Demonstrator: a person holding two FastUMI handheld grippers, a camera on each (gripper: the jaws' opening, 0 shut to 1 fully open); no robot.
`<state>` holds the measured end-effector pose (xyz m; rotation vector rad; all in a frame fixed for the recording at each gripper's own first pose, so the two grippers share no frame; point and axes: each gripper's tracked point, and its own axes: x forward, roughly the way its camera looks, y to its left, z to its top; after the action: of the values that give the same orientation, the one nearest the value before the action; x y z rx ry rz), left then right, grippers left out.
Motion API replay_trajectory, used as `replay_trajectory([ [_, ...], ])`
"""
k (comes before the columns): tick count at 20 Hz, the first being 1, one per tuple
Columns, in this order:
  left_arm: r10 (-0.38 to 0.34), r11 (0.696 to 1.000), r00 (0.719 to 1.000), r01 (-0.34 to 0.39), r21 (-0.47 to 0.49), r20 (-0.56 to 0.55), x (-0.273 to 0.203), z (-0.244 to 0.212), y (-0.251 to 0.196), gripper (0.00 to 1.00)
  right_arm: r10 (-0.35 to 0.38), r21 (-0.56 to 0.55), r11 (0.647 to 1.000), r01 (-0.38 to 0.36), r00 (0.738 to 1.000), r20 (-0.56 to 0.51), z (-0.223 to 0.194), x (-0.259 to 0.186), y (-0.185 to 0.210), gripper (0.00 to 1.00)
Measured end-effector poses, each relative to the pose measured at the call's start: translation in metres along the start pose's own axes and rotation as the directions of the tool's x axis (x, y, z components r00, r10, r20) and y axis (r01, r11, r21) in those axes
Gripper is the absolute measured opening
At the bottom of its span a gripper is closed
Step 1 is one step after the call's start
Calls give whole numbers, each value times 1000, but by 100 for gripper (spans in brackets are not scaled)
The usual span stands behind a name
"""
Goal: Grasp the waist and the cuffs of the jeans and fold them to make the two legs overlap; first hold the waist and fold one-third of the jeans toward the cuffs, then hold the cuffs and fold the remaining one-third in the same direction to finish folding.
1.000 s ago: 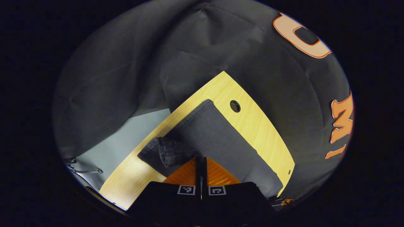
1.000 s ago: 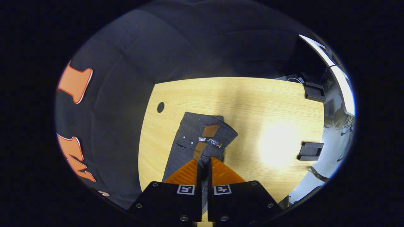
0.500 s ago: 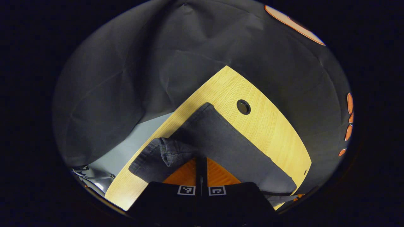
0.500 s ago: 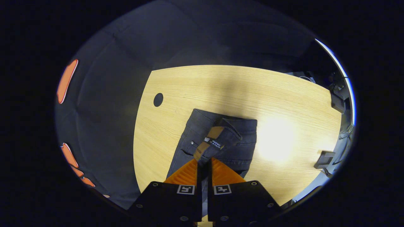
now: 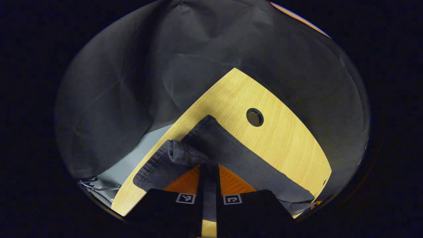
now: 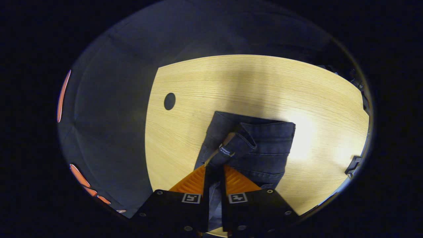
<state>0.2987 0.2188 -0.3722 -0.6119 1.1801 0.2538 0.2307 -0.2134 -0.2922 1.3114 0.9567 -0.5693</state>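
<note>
Right gripper view: gripper (image 6: 214, 170) pinching jeans (image 6: 264, 148).

Jeans (image 6: 261, 148) matt dark denim; table (image 6: 251, 86) smooth pale wood-grain.

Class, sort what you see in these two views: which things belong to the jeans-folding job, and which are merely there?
Part of the job:
jeans
left gripper, pinching denim
right gripper, pinching the waist end
wooden table, the folding surface

Merely there:
round hole in the table
dark block at the table edge
</note>
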Motion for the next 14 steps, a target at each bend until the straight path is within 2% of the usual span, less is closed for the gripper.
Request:
replay_trajectory([
  [1, -19, 1000, 999, 20, -7, 30, 0, 5, -2, 28, 54, 5, 999, -54, 998, 13, 3, -1, 12, 26],
  [2, -24, 1000, 997, 25, -7, 69, -5, 14, -1, 43, 121, 17, 993, -121, 992, 31, 7, -5, 26, 28],
  [3, -23, 1000, 996, 24, -2, 86, -3, 19, -3, 51, 148, 18, 989, -148, 988, 44, 10, -11, 36, 30],
  [4, -18, 1000, 996, 18, 5, 87, -4, 21, -3, 63, 154, 10, 988, -155, 987, 55, 13, -13, 38, 31],
  [5, -37, 999, 996, 36, 14, 82, -8, 18, -8, 68, 153, -4, 988, -153, 986, 62, 14, -15, 33, 35],
  [6, -55, 998, 995, 54, 20, 89, -12, 17, -13, 79, 146, -23, 989, -145, 987, 68, 15, -16, 29, 37],
  [7, -70, 997, 992, 67, 33, 103, -18, 20, -18, 89, 134, -49, 990, -131, 989, 70, 14, -14, 24, 49],
  [8, -76, 996, 990, 70, 53, 116, -23, 22, -23, 100, 116, -77, 991, -110, 990, 76, 15, -14, 16, 47],
  [10, -91, 992, 985, 76, 106, 148, -35, 25, -31, 99, 75, -133, 989, -61, 992, 105, 18, -17, 3, 82],
  [11, -102, 988, 982, 81, 133, 158, -43, 25, -37, 99, 48, -162, 986, -28, 991, 122, 20, -22, -7, 92],
  [14, -143, 965, 971, 94, 244, 192, -64, 18, -57, 99, -24, -231, 971, 59, 988, 150, 22, -32, -37, 97],
])
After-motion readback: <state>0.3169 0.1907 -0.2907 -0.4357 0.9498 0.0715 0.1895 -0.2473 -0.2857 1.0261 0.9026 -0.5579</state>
